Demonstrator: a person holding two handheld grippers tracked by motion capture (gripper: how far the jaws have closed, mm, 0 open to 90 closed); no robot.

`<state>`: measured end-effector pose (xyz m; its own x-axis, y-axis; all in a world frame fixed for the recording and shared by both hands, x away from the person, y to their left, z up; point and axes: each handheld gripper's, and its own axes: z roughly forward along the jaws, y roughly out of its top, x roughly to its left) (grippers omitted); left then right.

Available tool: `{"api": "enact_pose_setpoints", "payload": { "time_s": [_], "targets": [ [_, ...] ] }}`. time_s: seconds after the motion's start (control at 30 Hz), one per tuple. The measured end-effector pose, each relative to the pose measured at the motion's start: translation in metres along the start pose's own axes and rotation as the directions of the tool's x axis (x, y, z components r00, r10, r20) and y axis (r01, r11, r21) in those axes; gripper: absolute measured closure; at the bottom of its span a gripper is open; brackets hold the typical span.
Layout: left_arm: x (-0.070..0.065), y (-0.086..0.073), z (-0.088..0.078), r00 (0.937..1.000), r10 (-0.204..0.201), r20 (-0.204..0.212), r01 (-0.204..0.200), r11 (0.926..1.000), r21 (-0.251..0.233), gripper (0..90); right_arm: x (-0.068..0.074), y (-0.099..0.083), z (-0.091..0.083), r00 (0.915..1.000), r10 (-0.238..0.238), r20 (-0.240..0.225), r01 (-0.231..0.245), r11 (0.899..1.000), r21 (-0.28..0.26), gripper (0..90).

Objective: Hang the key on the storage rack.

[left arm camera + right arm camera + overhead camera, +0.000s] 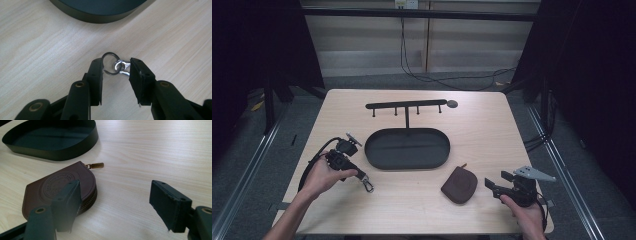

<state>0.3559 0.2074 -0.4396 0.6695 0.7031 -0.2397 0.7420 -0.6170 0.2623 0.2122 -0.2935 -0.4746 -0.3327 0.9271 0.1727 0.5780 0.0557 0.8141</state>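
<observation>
Hard to tell in the high view whether anything hangs from the key ring (pixel 110 63) and its silver clasp (pixel 122 67); small there, partly under the left gripper (pixel 115 72). Seen from that gripper: ring and clasp flat on the table (pixel 45 50) between the part-open jaws, one pad at the ring, the other at the clasp, no firm pinch visible. Beyond the tips, cut off, the dark oval tray (pixel 100 18). Right gripper (pixel 117 202) wide open, empty, brown coin pouch (pixel 50 187) partly behind one jaw.

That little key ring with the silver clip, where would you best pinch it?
Pinch the key ring across the junction with its silver clip, from above: it lies flat on the table, and the left gripper already straddles that spot.
</observation>
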Motion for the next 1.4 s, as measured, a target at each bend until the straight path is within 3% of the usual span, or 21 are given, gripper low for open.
{"api": "enact_pose_setpoints", "payload": {
  "time_s": [0.23, 0.33, 0.63, 1.03, 1.23, 1.4],
  "targets": [
    [0.003, 0.006, 0.008, 1.0000, 0.001, 0.007, -0.002, 0.9985, 0.054, 64.2, 0.000, 0.000, 0.001, 0.9999, -0.010, 0.008, 0.010, 1.000, 0.008, 25.5],
    [0.002, 0.008, 0.011, 0.9999, -0.002, -0.011, 0.003, 0.9982, 0.061, 64.1, 0.001, 0.000, 0.001, 0.9999, -0.011, 0.009, 0.011, 1.000, 0.016, 25.5],
    [0.004, 0.010, 0.022, 0.9999, -0.009, -0.006, 0.010, 0.9910, 0.134, 64.9, 0.001, 0.000, 0.002, 0.9998, -0.020, 0.006, 0.020, 1.000, 0.018, 25.5],
    [0.002, 0.017, 0.027, 0.9999, -0.009, -0.008, 0.010, 0.9891, 0.147, 71.0, 0.001, 0.000, 0.002, 0.9997, -0.022, 0.007, 0.022, 0.999, 0.023, 25.5],
    [-0.004, 0.020, 0.027, 0.9995, 0.025, -0.017, -0.022, 0.9883, 0.151, 82.5, 0.001, -0.001, 0.002, 0.9998, -0.020, 0.006, 0.020, 0.999, 0.028, 25.5],
    [-0.010, 0.022, 0.022, 0.9984, 0.056, -0.006, -0.054, 0.9870, 0.152, 86.3, 0.001, -0.001, 0.003, 0.9997, -0.022, 0.004, 0.022, 0.999, 0.033, 25.5]
  ]
}}
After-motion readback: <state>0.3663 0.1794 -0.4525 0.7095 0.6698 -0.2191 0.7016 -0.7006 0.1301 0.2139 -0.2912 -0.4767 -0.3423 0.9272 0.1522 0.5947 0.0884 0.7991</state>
